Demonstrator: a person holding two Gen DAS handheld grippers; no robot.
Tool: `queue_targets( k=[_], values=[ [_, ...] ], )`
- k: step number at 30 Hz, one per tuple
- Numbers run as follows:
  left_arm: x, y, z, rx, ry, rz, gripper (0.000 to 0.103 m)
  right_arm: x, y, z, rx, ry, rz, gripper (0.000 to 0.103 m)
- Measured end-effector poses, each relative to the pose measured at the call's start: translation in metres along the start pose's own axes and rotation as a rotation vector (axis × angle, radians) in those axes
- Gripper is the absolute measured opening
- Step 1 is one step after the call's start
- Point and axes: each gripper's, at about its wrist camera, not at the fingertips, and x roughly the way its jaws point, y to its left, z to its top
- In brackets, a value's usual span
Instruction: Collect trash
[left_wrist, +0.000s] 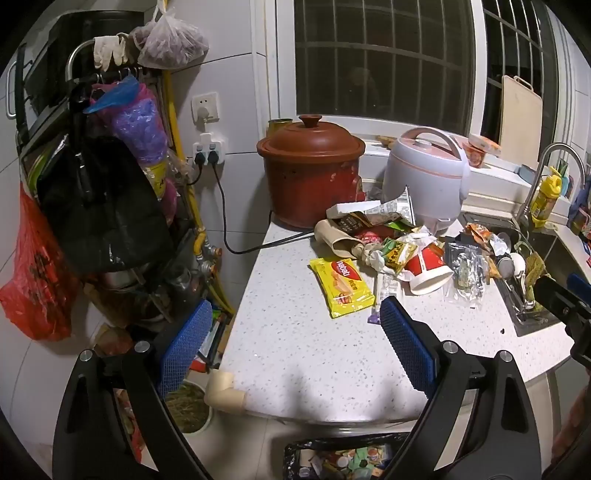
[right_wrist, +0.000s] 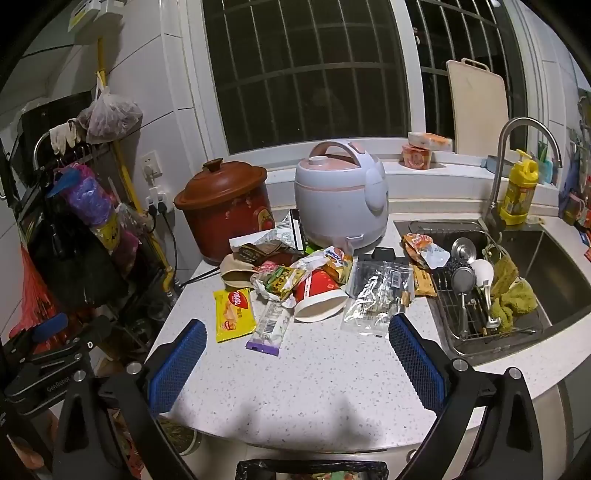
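Hanging wide and empty over the near edge of the worktop (right_wrist: 314, 384), both tools wait. The trash pile (right_wrist: 314, 280) lies ahead; the yellow wrapper (left_wrist: 341, 282), its long side pointing away, is nearest the left tool (left_wrist: 295, 350), not the right tool (right_wrist: 295, 365)

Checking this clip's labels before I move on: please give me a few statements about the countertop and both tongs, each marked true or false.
1. Both tongs, left and right, are open and hold nothing. True.
2. The red paper cup stands upright. False: it lies on its side among the wrappers.
3. The yellow wafer packet lies at the left edge of the trash pile. True.
4. The brown clay pot has its lid off. False: the lid is on.
5. The rice cooker stands in the sink. False: it stands on the countertop, left of the sink.
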Motion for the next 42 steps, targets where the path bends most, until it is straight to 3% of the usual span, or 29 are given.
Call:
queue_targets(
  k=[42],
  values=[
    [0.0006,-0.0001,0.0001,0.002,0.006,0.002,0.09,0.0024,-0.0025,-0.0001,0.009,0.007,0.003,0.098]
  ],
)
